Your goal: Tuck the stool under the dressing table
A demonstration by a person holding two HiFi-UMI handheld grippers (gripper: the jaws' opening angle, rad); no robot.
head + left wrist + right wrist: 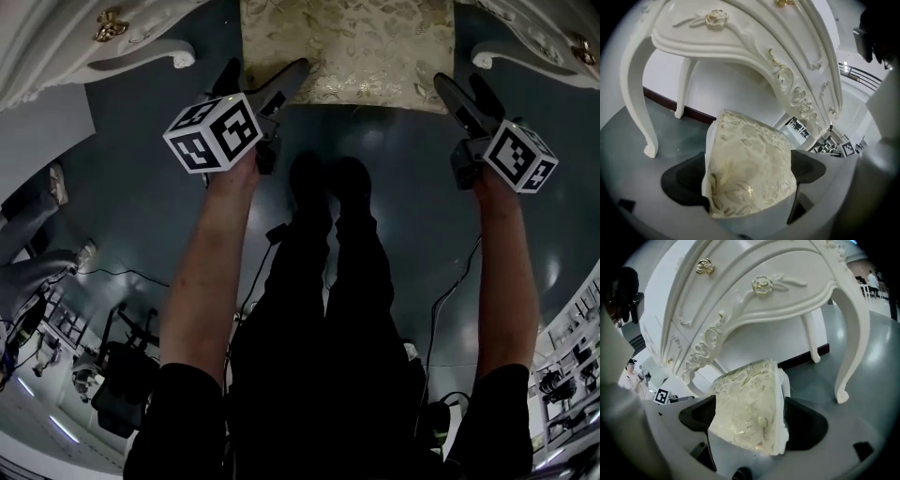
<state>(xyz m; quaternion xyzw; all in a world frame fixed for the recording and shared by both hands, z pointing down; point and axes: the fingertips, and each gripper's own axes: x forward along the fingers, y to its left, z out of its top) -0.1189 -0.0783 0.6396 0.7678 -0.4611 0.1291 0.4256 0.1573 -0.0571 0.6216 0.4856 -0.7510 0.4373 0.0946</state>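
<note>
The left gripper (262, 80) and the right gripper (467, 101) each have their fingers (680, 180) clamped on a near corner of the stool (347, 47), which lies straight ahead of them, between the legs (637, 93) of the dressing table (740, 42).

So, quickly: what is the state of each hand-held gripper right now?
Left hand-held gripper: shut on the stool, at one near corner of its seat.
Right hand-held gripper: shut on the stool, at the other near corner.
</note>
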